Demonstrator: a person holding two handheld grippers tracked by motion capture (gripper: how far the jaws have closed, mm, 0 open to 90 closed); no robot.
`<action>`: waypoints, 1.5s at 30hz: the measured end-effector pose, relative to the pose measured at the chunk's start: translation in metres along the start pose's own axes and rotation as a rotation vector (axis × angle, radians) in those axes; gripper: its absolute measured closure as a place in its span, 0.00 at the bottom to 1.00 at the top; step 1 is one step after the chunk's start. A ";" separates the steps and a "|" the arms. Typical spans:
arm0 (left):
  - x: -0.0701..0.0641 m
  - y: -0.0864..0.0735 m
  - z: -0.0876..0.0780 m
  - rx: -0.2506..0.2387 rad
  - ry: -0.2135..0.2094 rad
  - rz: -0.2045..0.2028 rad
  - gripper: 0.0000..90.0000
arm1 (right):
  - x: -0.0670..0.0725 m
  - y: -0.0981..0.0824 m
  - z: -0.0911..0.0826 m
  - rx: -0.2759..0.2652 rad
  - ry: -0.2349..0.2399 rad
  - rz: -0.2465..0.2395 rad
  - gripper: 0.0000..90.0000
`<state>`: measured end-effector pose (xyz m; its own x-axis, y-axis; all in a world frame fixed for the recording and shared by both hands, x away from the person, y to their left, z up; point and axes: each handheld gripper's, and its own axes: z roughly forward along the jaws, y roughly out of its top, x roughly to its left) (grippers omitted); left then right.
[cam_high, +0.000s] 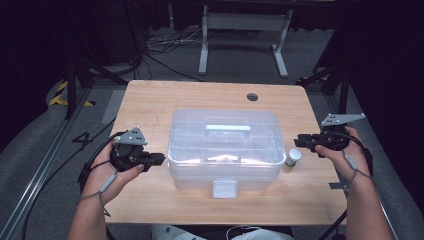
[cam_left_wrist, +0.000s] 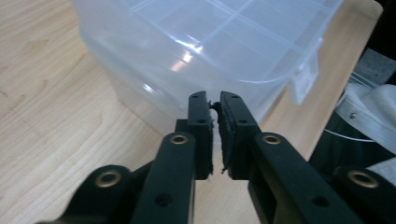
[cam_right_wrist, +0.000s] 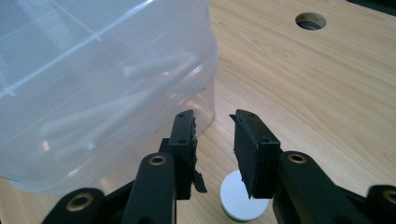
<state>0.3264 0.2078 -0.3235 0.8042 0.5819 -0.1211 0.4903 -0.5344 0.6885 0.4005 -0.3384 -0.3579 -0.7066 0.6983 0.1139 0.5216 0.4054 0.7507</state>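
We see left gripper (cam_left_wrist: 214, 105) pressed together, empty; right gripper (cam_right_wrist: 213, 122) spread above small jar (cam_right_wrist: 243, 196), lower center. Clumsy pinch could tip it vs box (cam_high: 223, 150).

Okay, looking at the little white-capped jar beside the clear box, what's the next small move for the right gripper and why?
Probably lower the right gripper so its jaws straddle the small jar, then close. The jaws stand apart with nothing between them, and the jar sits just below them on the table, beside the clear box, so it looks within easy reach.

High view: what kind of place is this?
Likely a lab recording station: a wooden table on grey floor, cables trailing behind, metal frame legs, dark surroundings, and a clear box set out for handling.
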 end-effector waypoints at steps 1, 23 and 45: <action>-0.002 0.001 0.000 0.003 -0.008 0.005 0.96 | 0.001 0.001 0.000 -0.002 0.001 -0.006 0.76; -0.002 -0.003 -0.002 0.018 -0.023 -0.020 0.95 | 0.047 0.040 -0.008 -0.134 0.168 -0.149 0.71; 0.002 -0.006 -0.007 0.011 -0.015 -0.036 0.88 | 0.084 0.088 0.034 -0.107 0.257 -0.293 0.64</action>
<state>0.3225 0.2162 -0.3233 0.7910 0.5917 -0.1560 0.5223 -0.5201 0.6758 0.4033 -0.2242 -0.3044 -0.9216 0.3867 0.0336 0.2370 0.4920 0.8377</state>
